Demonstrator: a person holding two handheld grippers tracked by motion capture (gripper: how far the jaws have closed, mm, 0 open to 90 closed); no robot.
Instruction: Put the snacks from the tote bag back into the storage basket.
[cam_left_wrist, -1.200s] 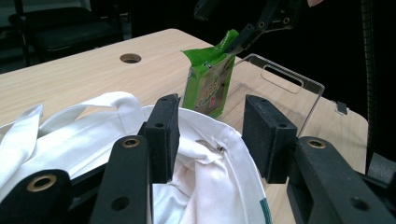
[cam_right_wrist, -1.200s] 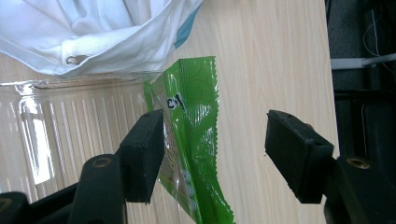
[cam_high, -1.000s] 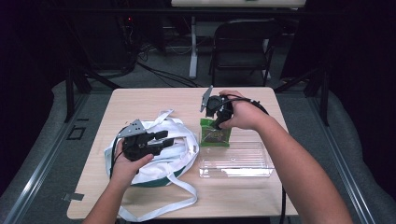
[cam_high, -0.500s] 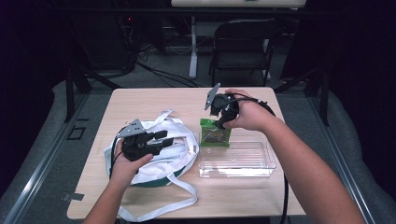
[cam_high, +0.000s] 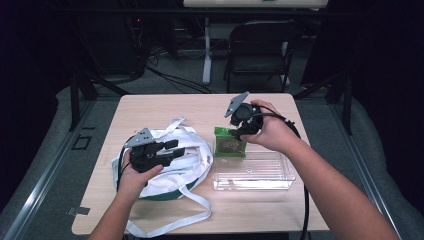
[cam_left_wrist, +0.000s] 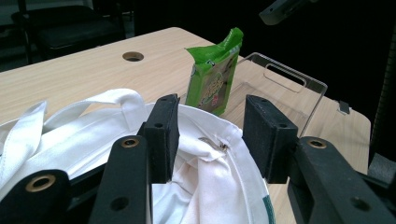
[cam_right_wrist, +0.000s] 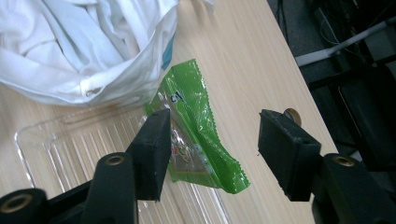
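A green snack packet (cam_high: 230, 145) (cam_left_wrist: 212, 79) (cam_right_wrist: 196, 135) leans on the far left rim of a clear plastic tray (cam_high: 260, 170) (cam_left_wrist: 285, 79) (cam_right_wrist: 70, 149). My right gripper (cam_high: 234, 134) (cam_right_wrist: 215, 126) hovers just above the packet and is open. Its jaws have just been closing, with nothing pressed between them. A white tote bag (cam_high: 185, 165) (cam_left_wrist: 93, 121) (cam_right_wrist: 79, 46) lies at the left. My left gripper (cam_high: 176, 148) (cam_left_wrist: 212, 130) rests over it, jaws apart, with the bag's rim between them but not pinched.
The wooden table (cam_high: 165, 107) has a round cable hole (cam_left_wrist: 133, 56) near its far side. A folding chair (cam_high: 260, 45) stands behind the table. The bag's long straps (cam_high: 195, 220) trail toward the table's front edge. Dark floor surrounds the table.
My right gripper has drawn up and back from the packet's top, its jaws a little narrower. The packet stays leaning on the tray. The left gripper and bag have not moved.
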